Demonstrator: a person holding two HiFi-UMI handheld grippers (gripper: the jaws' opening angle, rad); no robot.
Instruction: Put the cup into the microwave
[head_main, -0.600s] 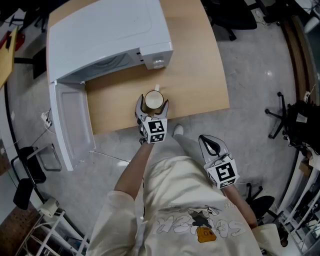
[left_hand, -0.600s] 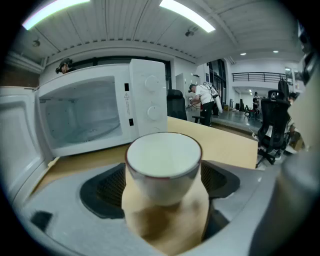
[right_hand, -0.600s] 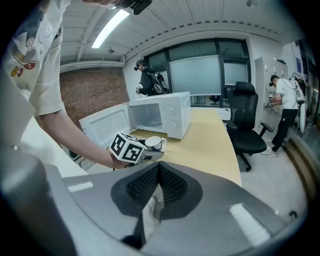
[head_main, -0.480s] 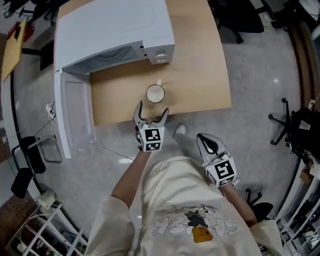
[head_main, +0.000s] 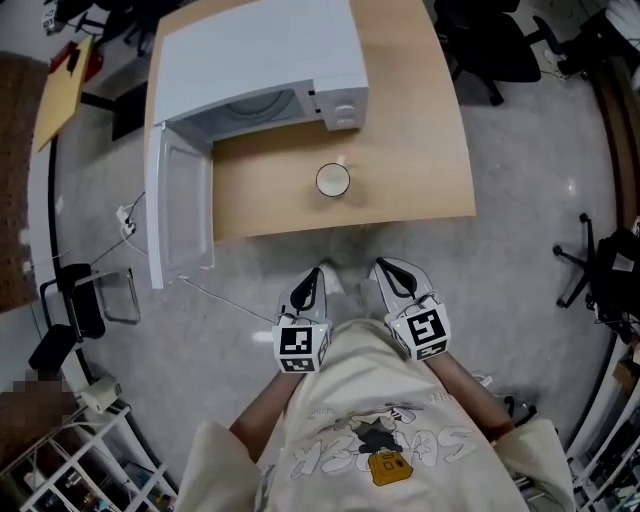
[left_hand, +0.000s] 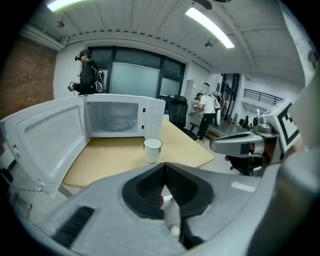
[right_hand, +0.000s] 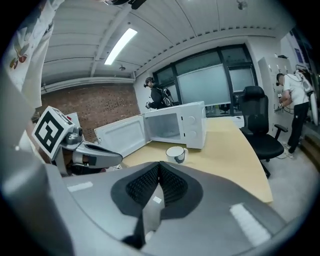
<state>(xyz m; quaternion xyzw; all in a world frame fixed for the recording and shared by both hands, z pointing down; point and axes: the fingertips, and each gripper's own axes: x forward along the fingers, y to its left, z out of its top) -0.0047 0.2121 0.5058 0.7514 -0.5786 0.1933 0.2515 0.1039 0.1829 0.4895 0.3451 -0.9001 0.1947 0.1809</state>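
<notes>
The white cup stands upright on the wooden table, in front of the white microwave. The microwave's door hangs wide open to the left. Both grippers are held close to my body, off the table's near edge and well short of the cup. My left gripper is shut with nothing in it, and so is my right gripper. In the left gripper view the cup shows beyond the closed jaws, with the open microwave behind it. The right gripper view shows the cup too.
A black office chair stands past the table's far right corner, another chair at the left. A cable runs along the floor below the microwave door. A white wire rack is at the lower left. People stand far off in the room.
The left gripper, open around the cup before, has pulled back toward my body and shut with nothing in it. The cup stays on the table. The right gripper has drawn in beside the left one.
</notes>
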